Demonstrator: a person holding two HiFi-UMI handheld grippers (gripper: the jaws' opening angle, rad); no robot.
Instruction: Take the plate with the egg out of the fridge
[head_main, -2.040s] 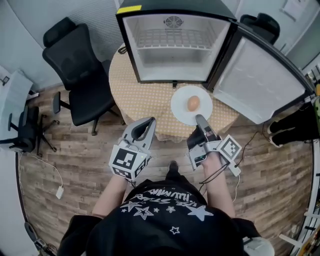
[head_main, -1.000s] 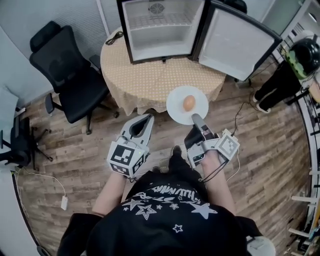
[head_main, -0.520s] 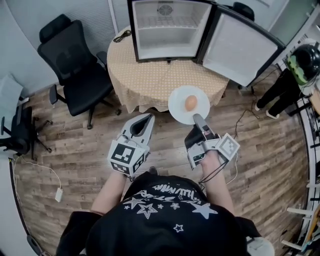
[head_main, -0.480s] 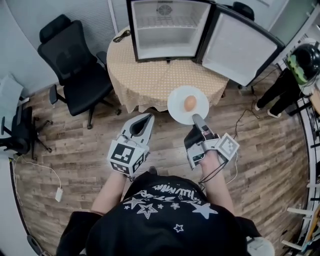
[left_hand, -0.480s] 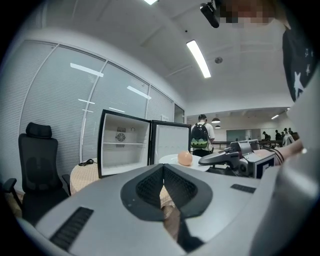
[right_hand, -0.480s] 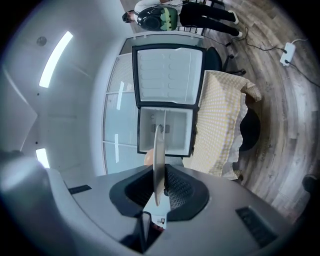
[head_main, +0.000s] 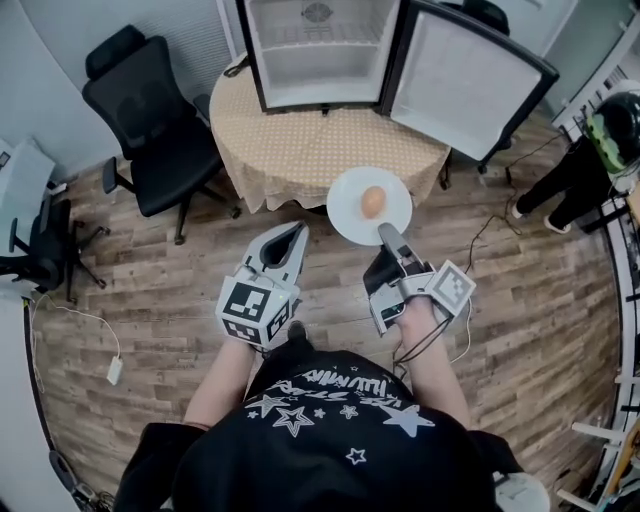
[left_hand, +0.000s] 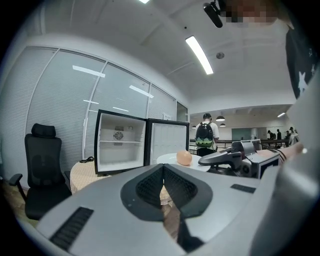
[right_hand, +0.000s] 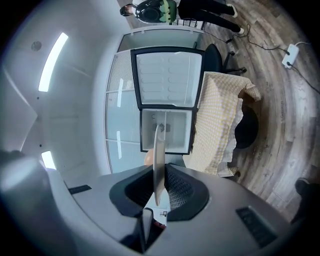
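Observation:
A white plate (head_main: 369, 205) with a brown egg (head_main: 372, 202) on it hangs level at the near edge of the round table (head_main: 300, 150), partly over the wooden floor. My right gripper (head_main: 388, 238) is shut on the plate's near rim. In the right gripper view the plate (right_hand: 158, 145) stands edge-on between the pads, and the egg (right_hand: 148, 157) peeks out to its left. My left gripper (head_main: 291, 236) is shut and empty, left of the plate. The black mini fridge (head_main: 318, 50) stands open and empty on the table, its door (head_main: 468, 75) swung right.
A black office chair (head_main: 150, 120) stands left of the table, and another chair (head_main: 40, 250) sits at the far left. A person (head_main: 590, 160) is at the right edge. A white adapter (head_main: 113, 371) and cables lie on the floor.
The plate with the egg, still in my right gripper, has drawn back from the fridge to the table's near edge. The left gripper has kept its place beside it.

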